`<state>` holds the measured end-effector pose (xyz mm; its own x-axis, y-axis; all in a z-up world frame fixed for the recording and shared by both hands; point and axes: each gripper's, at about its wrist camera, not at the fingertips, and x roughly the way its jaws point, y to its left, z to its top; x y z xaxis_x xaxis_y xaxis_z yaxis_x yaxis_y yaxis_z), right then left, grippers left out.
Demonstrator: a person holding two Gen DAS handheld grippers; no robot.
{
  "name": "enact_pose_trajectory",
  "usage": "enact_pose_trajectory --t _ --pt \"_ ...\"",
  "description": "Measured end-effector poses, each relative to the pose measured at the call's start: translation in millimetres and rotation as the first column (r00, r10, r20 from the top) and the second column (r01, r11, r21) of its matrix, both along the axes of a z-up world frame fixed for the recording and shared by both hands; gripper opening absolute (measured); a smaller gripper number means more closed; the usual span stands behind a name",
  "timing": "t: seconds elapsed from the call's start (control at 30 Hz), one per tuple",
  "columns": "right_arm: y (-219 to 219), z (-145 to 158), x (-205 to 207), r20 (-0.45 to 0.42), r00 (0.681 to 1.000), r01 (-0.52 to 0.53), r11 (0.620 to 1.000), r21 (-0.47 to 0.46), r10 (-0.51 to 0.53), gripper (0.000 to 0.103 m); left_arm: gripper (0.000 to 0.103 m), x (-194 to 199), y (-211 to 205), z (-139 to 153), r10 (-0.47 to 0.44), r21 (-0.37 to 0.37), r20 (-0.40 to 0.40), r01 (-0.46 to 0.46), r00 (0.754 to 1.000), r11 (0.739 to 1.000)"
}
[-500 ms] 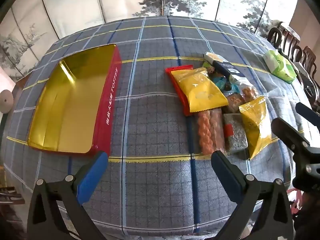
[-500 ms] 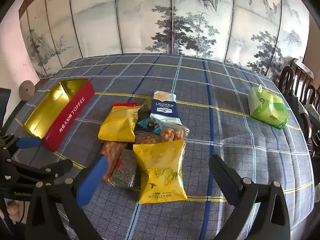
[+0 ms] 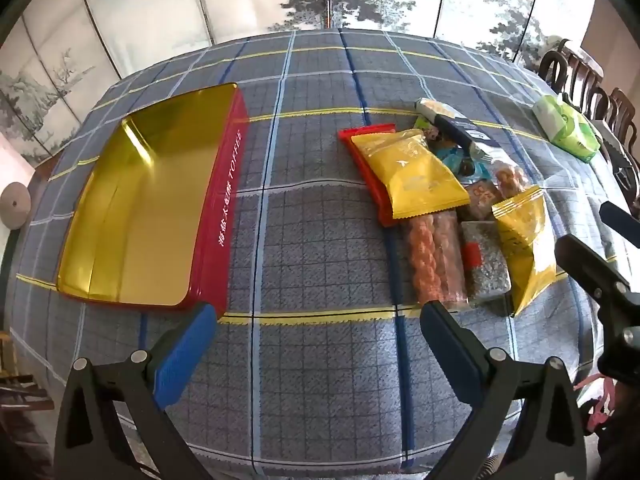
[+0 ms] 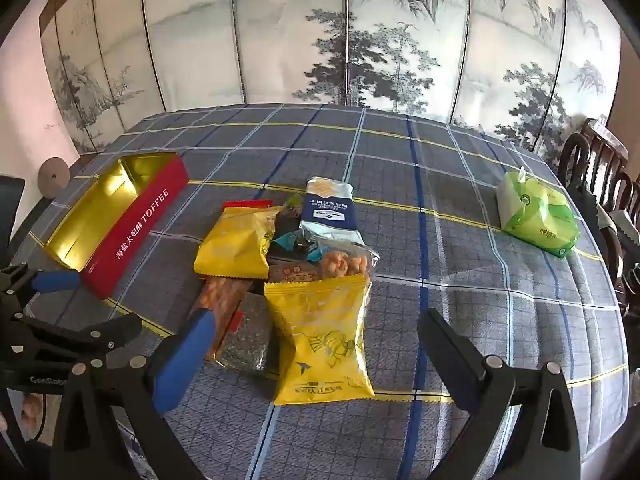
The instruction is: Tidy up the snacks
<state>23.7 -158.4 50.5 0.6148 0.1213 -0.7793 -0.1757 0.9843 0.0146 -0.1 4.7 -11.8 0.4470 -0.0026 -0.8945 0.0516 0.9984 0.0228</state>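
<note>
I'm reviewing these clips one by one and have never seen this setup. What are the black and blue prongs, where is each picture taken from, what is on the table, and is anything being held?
There is no robot here. A person holds a two-finger gripper in each hand, and each gripper carries a wide-angle camera looking forward along its fingers. One picture looks past the left gripper, the other past the right gripper. The prongs are the fingers; both grippers are open and hold nothing.

On the plaid tablecloth sits an open red toffee tin with a gold inside and nothing in it. Beside it lies a pile of snack packets, among them a yellow packet nearest the right gripper, another yellow one on a red packet, and a blue-and-white packet. A green tissue pack sits apart.
</note>
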Motion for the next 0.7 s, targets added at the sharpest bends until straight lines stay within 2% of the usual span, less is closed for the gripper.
enact_pose_trajectory --t 0.03,0.13,0.5,0.7 --pt "1 -1 0 -0.001 1.000 -0.007 1.000 0.000 0.007 0.103 0.095 0 1 -1 -0.003 -0.009 -0.002 0.003 1.000 1.000" --pt "6 -2 2 0.004 1.000 -0.018 1.000 -0.010 0.018 0.103 0.092 2 3 -6 0.000 -0.025 -0.019 -0.001 1.000 1.000" --pt "6 -9 4 -0.003 1.000 -0.011 1.000 0.010 0.011 0.103 0.091 2 -4 -11 -0.026 -0.011 -0.030 0.025 0.999 1.000" --pt "1 -15 6 -0.036 0.999 0.000 0.999 0.037 0.002 0.103 0.091 2 -6 -12 -0.033 -0.027 -0.040 0.032 0.999 0.999"
